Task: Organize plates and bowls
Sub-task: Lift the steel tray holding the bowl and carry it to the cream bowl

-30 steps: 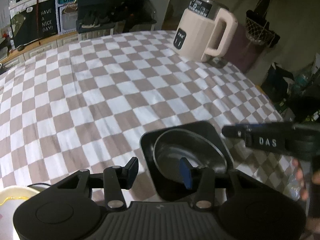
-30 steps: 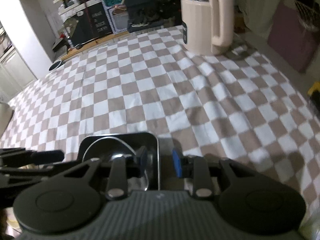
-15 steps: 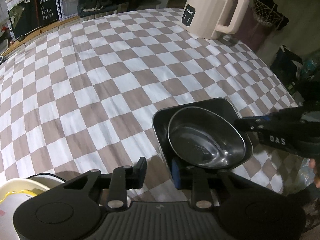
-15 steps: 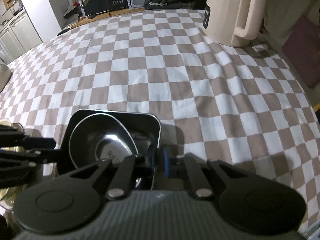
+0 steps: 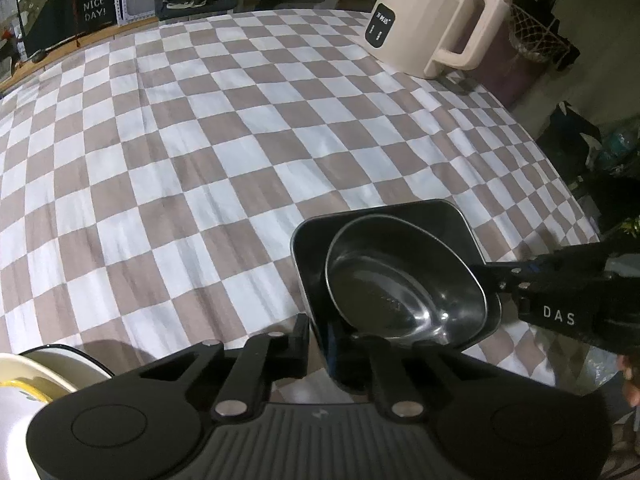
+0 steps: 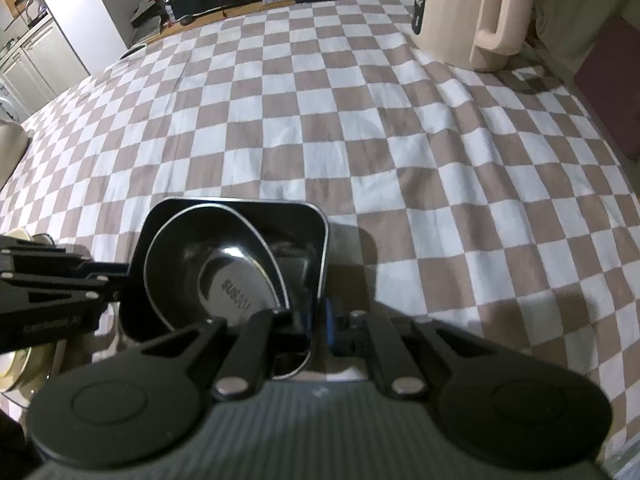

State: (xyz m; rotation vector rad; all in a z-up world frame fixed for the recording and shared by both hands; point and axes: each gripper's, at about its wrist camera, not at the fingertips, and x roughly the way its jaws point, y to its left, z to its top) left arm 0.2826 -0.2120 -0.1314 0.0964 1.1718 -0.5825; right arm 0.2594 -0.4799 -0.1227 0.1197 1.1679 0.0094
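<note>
A dark square metal dish (image 5: 380, 208) (image 6: 240, 202) sits on the checked cloth with a round steel bowl (image 5: 400, 292) (image 6: 224, 280) tilted inside it. My left gripper (image 5: 318, 340) has its jaws closing on the dish's near-left wall, pads pressed against it on both sides. My right gripper (image 6: 319, 320) is closing the same way on the dish's right wall. Each gripper also shows in the other's view: the right gripper (image 5: 480, 270) at the dish's right edge, the left gripper (image 6: 124, 276) at its left edge.
A beige electric jug (image 5: 424, 28) (image 6: 460, 12) stands at the far right of the table. White and yellow bowls (image 5: 24, 380) sit at the near left. The table edge runs close on the right. A hand (image 5: 630, 380) shows behind the right gripper.
Both pairs of jaws have come together, the left on the dish's left wall and the right on its right wall. Both views have tipped downward toward the dish.
</note>
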